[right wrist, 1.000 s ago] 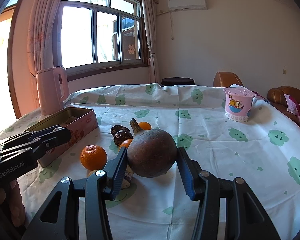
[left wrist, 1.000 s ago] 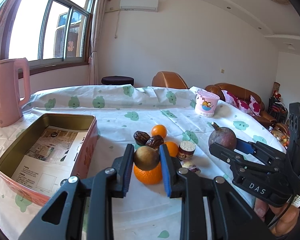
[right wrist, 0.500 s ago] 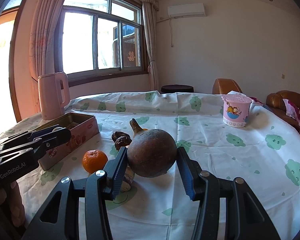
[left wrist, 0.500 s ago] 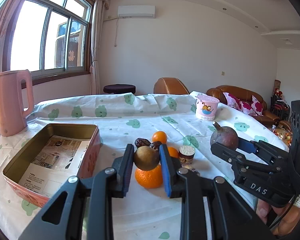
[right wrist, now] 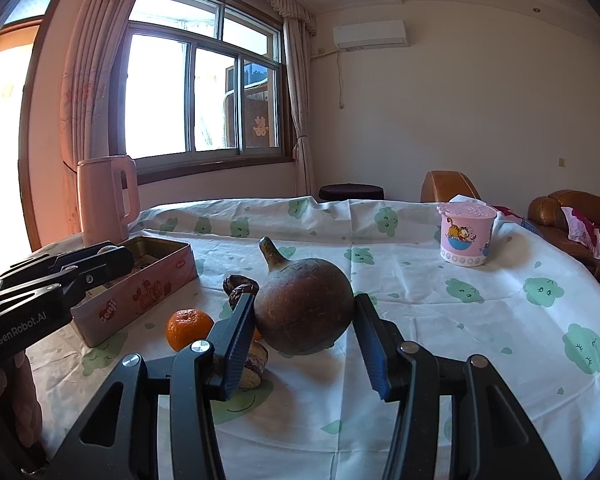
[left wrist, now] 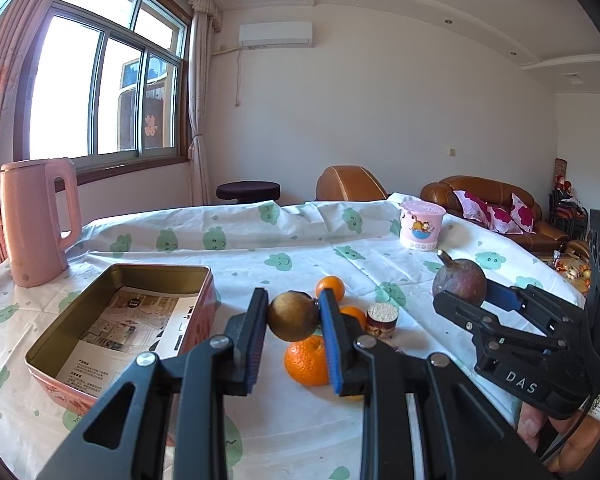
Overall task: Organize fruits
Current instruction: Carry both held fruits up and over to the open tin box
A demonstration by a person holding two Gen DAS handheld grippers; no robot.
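My left gripper [left wrist: 293, 316] is shut on a small round brown fruit [left wrist: 292, 317] and holds it above the table, right of the open pink tin [left wrist: 100, 328]. My right gripper [right wrist: 304, 314] is shut on a large dark purple-brown fruit with a stem [right wrist: 303, 306], also lifted; it shows in the left wrist view [left wrist: 459, 281]. On the cloth lie a big orange [left wrist: 306, 360], two smaller oranges [left wrist: 330, 286], dark dates [right wrist: 239, 287] and a small round brown-and-white snack [left wrist: 382, 315].
A pink kettle [left wrist: 36, 220] stands at the back left behind the tin. A pink cartoon cup [left wrist: 422, 226] stands at the far right of the table. The table's right edge drops off toward brown sofas [left wrist: 488, 200]. The tin holds only a printed paper.
Both grippers have risen with their fruits still held, and the views have tilted up. The fruits on the cloth have not moved.
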